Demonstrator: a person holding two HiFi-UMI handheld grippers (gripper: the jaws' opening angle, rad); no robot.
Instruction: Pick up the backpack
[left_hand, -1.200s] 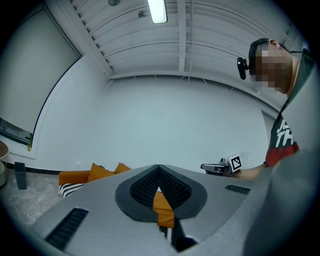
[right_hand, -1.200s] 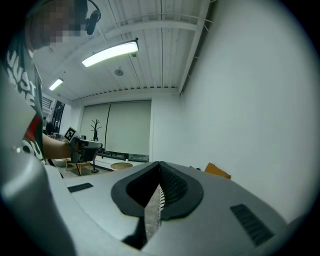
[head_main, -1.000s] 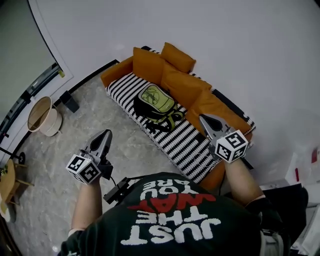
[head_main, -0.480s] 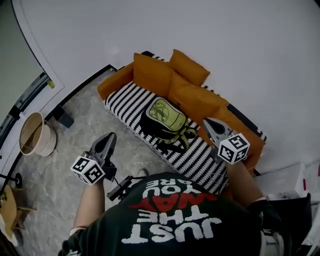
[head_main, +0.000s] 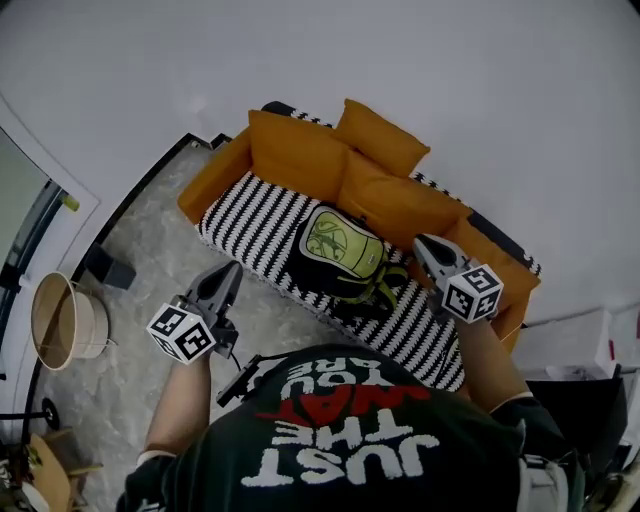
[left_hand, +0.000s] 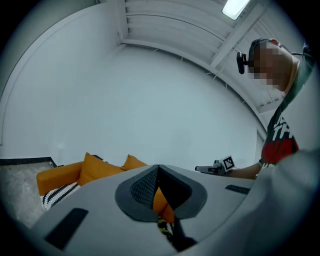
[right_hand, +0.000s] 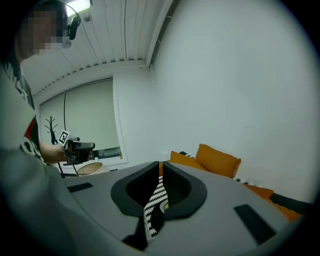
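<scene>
Here the grey marbled floor (head_main: 130, 330) lies open in front of the orange sofa with a black-and-white striped seat (head_main: 250, 215), whose front edge runs slantwise from upper left to lower right. The plain white wall (head_main: 470, 90) closes in right behind its orange back cushions (head_main: 295, 150), and a round beige basket (head_main: 60, 322) stands well off to the left. We see both bare forearms reaching forward from the person's dark printed T-shirt (head_main: 340, 440). The left gripper (head_main: 230, 270) is held over the floor just short of the seat's front edge, and the right gripper (head_main: 421, 242) over the sofa's right end. Each gripper's own view looks out level at the wall, with the sofa low in the picture. Both pairs of jaws are drawn together with nothing between them. The black backpack with a lime-green front panel (head_main: 343, 250) lies flat on the striped seat between the two grippers, nearer the right one and touching neither.
</scene>
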